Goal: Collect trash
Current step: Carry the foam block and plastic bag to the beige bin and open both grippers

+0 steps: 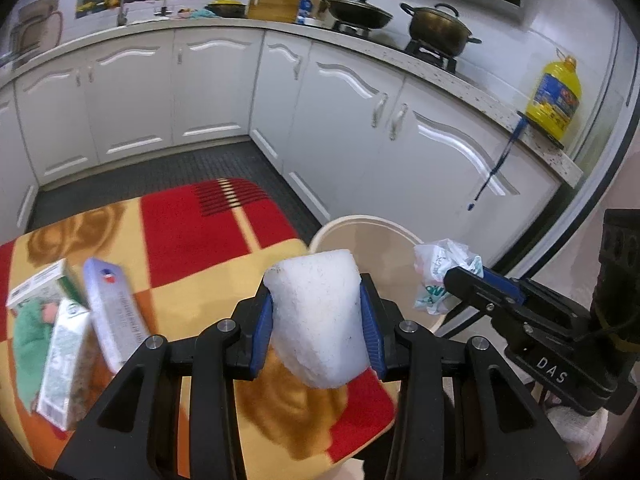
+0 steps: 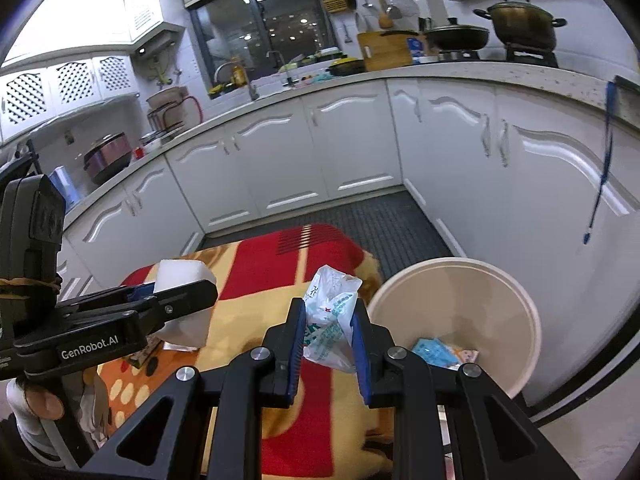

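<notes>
1. Both tongs are loaded: the left gripper (image 1: 316, 320) pinches a white foam chunk (image 1: 320, 316) at lower centre, and the right gripper (image 2: 326, 338) pinches a crumpled plastic wrapper (image 2: 330, 316).
2. Right of centre stands the beige bin (image 2: 516, 308), some scraps already inside.
3. Carry each piece fully over the rim before releasing; the wrapper is light and may drift.
4. Cartons (image 1: 68, 344) on the blanket (image 1: 200, 232), lower left, likely go next.

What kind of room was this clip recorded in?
A home kitchen, most likely: white curved-panel base cabinets under a speckled countertop, a dark lidded pot on a gas burner, and a sink faucet by the window.
</notes>
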A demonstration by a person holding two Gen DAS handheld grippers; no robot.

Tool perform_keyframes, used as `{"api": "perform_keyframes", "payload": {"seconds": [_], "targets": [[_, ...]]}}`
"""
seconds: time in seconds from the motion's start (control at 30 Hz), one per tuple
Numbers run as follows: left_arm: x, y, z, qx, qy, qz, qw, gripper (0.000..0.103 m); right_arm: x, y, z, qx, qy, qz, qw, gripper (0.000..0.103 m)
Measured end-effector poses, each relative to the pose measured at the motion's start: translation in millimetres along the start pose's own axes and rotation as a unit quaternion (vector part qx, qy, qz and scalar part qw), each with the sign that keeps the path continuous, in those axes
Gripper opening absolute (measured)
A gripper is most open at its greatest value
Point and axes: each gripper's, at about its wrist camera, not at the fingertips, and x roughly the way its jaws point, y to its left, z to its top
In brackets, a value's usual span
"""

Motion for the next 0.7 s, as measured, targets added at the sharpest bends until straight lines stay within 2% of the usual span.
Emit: {"api": "perform_keyframes", "payload": {"seconds": [0.2, 0.7], "targets": [[33, -23, 4, 0.009, 0.024, -0.023, 0.9994, 0.037, -1, -21, -4, 0.016, 0.003, -0.019, 1.0, 0.021], [111, -46, 8, 0.008, 0.076, -0.037, 0.9964, 0.038, 21, -87, -16, 0.066, 0.031, -0.068, 0.995, 0.021]]}}
